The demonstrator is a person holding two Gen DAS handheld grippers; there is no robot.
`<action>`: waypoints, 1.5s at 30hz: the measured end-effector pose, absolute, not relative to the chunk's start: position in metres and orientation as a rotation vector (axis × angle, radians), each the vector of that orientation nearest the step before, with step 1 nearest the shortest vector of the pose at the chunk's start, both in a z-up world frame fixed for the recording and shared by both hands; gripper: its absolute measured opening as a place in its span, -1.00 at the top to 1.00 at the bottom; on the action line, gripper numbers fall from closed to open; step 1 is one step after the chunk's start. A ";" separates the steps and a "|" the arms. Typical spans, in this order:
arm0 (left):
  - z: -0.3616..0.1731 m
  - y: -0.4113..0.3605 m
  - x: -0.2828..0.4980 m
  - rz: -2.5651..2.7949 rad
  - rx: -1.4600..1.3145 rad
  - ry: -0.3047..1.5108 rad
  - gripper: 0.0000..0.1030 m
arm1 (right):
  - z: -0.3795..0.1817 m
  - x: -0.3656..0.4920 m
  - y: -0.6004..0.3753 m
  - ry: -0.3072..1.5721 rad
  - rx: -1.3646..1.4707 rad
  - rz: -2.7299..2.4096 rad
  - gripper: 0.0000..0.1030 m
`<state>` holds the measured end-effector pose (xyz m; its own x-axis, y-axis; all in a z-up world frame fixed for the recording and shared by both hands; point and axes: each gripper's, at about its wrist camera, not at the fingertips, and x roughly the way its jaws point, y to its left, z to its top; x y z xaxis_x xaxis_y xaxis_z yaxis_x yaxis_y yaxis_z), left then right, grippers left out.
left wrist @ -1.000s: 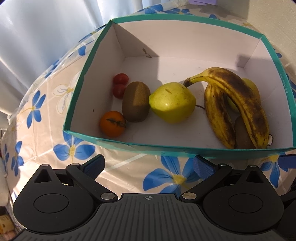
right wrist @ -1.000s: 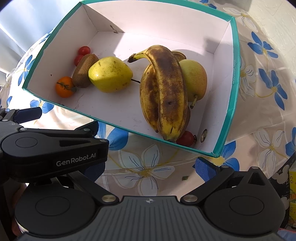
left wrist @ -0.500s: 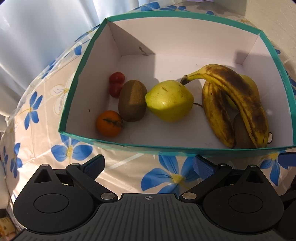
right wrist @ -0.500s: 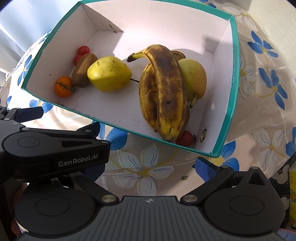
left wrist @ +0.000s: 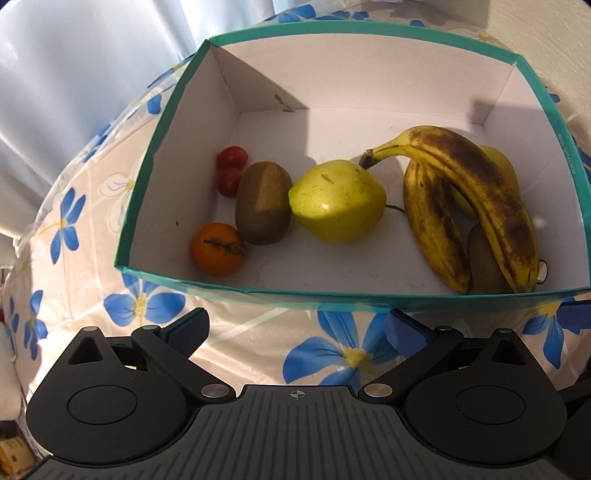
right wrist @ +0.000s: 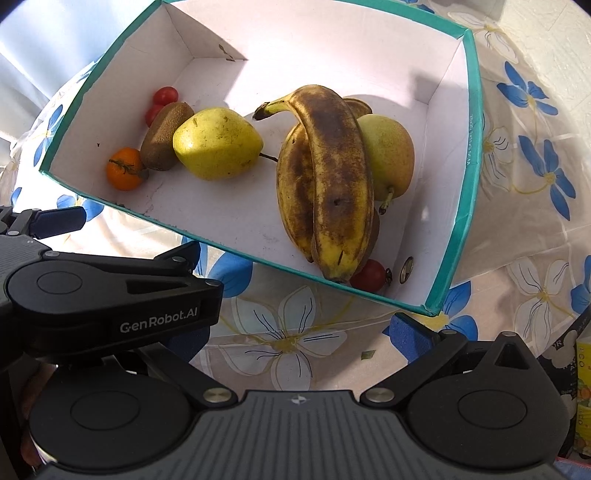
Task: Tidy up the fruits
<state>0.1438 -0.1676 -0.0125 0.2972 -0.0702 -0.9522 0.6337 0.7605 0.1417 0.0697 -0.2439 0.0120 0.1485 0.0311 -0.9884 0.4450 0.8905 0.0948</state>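
Showing only in right-wrist view: red tomato (right wrist: 369, 275) under bananas (right wrist: 328, 177).

You've got a floral tablecloth (left wrist: 122, 266) under everything, cream with blue flowers. White curtain (left wrist: 74, 74) hangs behind, upper left. Pale textured wall (left wrist: 546, 33) sits upper right. Printed packaging (right wrist: 581, 373) pokes in at far right, text unreadable.

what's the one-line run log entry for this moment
stage: before pick | left hand-held gripper: open, empty | right hand-held gripper: open, empty | box: bananas, pears, kiwis, tomatoes inside
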 end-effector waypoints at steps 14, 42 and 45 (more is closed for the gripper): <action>-0.013 -0.168 0.144 -0.507 0.570 1.181 -1.00 | 0.010 0.071 -0.242 1.404 0.398 -0.298 -1.00; -0.015 -0.169 0.143 -0.506 0.570 1.193 -1.00 | 0.009 0.070 -0.242 1.404 0.404 -0.299 -1.00; -0.015 -0.169 0.143 -0.506 0.568 1.197 -1.00 | 0.009 0.070 -0.243 1.404 0.405 -0.299 -1.00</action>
<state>0.1433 -0.1691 -0.0149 0.2883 -0.0660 -0.9553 0.6394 0.7559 0.1407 0.0703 -0.2427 0.0089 0.1474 0.0352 -0.9884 0.4353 0.8951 0.0968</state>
